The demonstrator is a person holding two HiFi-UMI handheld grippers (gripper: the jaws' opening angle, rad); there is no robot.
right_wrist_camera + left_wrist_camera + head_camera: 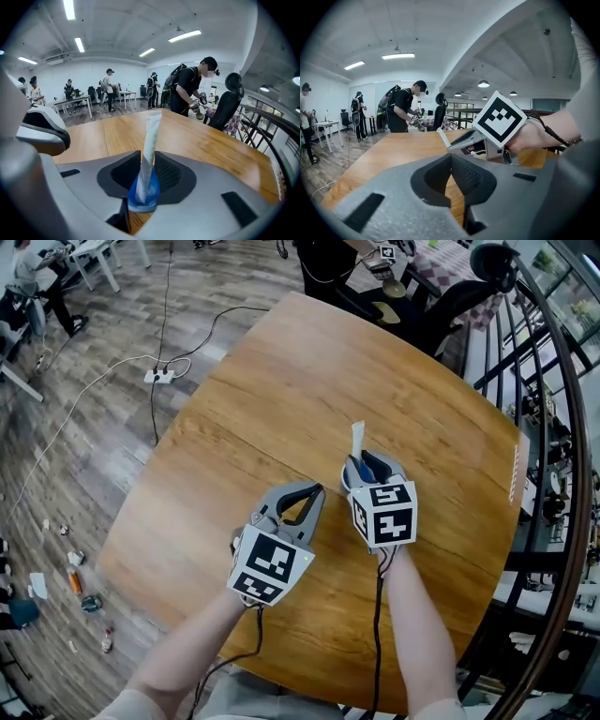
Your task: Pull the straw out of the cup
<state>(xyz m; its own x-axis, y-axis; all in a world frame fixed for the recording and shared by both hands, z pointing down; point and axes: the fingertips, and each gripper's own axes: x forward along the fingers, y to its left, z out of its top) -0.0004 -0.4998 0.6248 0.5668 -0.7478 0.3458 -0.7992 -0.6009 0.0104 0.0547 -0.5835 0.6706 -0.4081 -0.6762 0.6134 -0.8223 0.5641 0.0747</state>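
Holding the cup is settled, but the pull itself looks not yet begun. Your right gripper (370, 465) has its jaws narrowed onto the small blue cup (142, 196), pads pressing its sides. The white straw (151, 138) stands in that cup, leaning a little, with its top well above the rim.

Your left gripper (314, 493) sits just left of the cup. Its jaw tips are drawn together on nothing, and it is clear of the straw. By my reading, what remains is to open those jaws, take the straw above the cup and draw it out.

Under the cup is a bare wooden table (281, 381); whether the cup rests on it I cannot tell. Beyond the cup, past the table's far edge, a person in dark clothes (187, 89) stands by a black chair (227, 101). Right of the cup runs a dark metal railing (553, 474). Far to the cup's left, a white power strip (161, 376) lies on the plank floor.
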